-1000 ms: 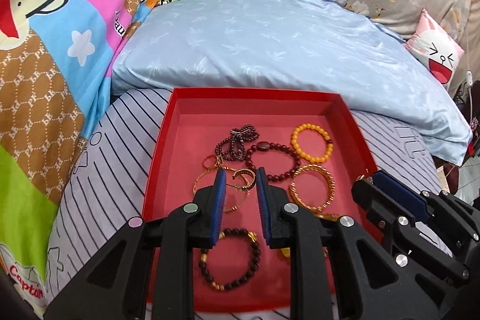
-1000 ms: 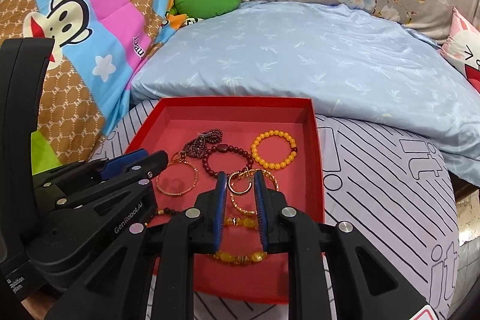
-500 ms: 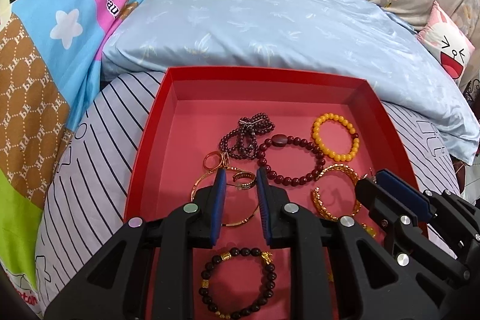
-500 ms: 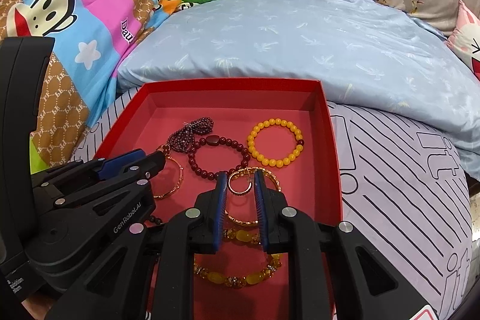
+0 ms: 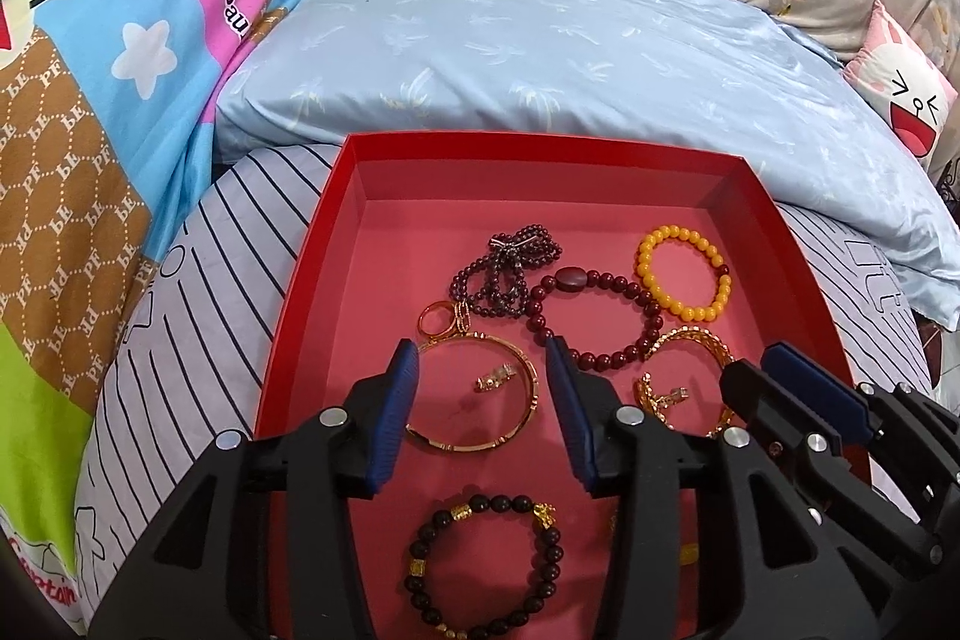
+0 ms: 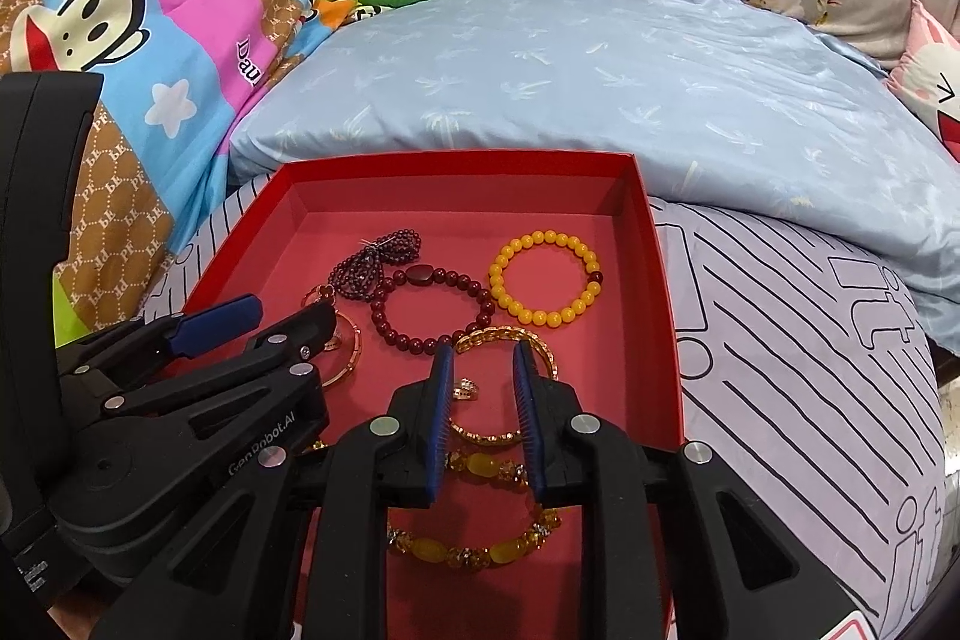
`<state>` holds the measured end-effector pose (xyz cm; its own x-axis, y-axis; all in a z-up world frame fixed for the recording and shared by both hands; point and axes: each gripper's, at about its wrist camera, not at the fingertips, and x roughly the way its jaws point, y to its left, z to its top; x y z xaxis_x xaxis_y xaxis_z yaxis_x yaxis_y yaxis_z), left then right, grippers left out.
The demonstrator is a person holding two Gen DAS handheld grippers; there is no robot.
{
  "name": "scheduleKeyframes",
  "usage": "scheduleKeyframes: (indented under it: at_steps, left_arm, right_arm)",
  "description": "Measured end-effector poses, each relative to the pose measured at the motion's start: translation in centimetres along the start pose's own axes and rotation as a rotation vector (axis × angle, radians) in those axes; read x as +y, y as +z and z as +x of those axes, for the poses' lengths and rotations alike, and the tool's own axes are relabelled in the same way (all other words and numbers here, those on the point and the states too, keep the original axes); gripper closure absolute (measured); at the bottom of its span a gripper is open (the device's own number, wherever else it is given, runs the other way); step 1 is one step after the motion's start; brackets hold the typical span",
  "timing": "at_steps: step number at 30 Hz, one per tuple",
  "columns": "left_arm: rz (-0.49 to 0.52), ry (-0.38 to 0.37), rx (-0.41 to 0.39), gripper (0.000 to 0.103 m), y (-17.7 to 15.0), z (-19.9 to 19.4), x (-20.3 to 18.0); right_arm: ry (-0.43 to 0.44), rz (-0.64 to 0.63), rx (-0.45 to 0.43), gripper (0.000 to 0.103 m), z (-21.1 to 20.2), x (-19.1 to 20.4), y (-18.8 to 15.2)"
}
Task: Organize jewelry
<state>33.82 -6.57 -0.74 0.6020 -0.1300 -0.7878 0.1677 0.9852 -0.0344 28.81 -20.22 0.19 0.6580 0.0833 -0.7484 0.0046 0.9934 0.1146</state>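
Jewelry sits loose in the red tray point(image 5: 312, 274), and none of it looks sorted yet, so by my read you're near the start. Far side of the tray floor: a dark purple bead strand point(image 5: 507, 268) bunched up, a dark red bead bracelet point(image 5: 591, 316) touching it, and a yellow bead bracelet point(image 5: 684, 274) just beside that. Nearer you, a thin gold bangle point(image 5: 480, 394) with a small gold ring point(image 5: 495, 376) lying inside its loop, and a gold chain bracelet point(image 6: 507, 385) with another small gold piece point(image 6: 465, 389) inside it.

Your left gripper point(image 5: 480, 400) has just been opening its jaws, and now they stand moderately apart, straddling the thin gold bangle without gripping it; nothing is held. Your right gripper point(image 6: 480, 400) shows a narrower gap, poised over the gold chain bracelet, pads not pressing on anything I can see. Closest to you lie a black bead bracelet point(image 5: 483, 568) and an amber bead bracelet point(image 6: 474, 514), both untouched.

Outward, the tray rests on a striped cushion point(image 5: 198, 292), with a pale blue pillow point(image 5: 540, 58) behind. Every piece is left to place.
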Motion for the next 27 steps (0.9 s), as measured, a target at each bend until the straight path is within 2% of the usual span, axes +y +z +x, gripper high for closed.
scheduleKeyframes:
  at_steps: [7,8,10,13,18,23,27]
  left_arm:
    - [0.003,0.008,-0.020,0.061,-0.3,-1.8,-0.2]
    - [0.003,0.011,-0.024,0.060,-0.4,-2.2,-0.2]
    - [-0.004,0.023,-0.030,0.052,-0.6,-2.9,-0.2]
    - [-0.017,0.020,-0.041,0.051,-1.2,-4.3,0.0]
    - [-0.006,0.024,-0.050,0.050,-2.3,-6.3,-0.1]
    - [-0.019,0.034,-0.051,0.044,-3.8,-8.0,0.0]
    - [-0.031,0.059,-0.052,0.033,-5.0,-8.8,0.2]
  right_arm:
    - [-0.018,0.005,-0.025,0.077,-2.1,0.0,-0.5]
    - [-0.025,0.003,-0.031,0.076,-2.6,0.0,-0.6]
    - [-0.027,0.006,-0.039,0.075,-3.5,-0.1,-0.8]
    - [-0.033,0.019,-0.049,0.068,-4.7,-0.3,-1.2]
    - [-0.031,0.029,-0.060,0.064,-6.6,-0.5,-2.5]
    - [-0.040,0.037,-0.063,0.055,-8.2,-0.7,-4.0]
    - [-0.053,0.037,-0.060,0.049,-9.0,-0.6,-5.2]
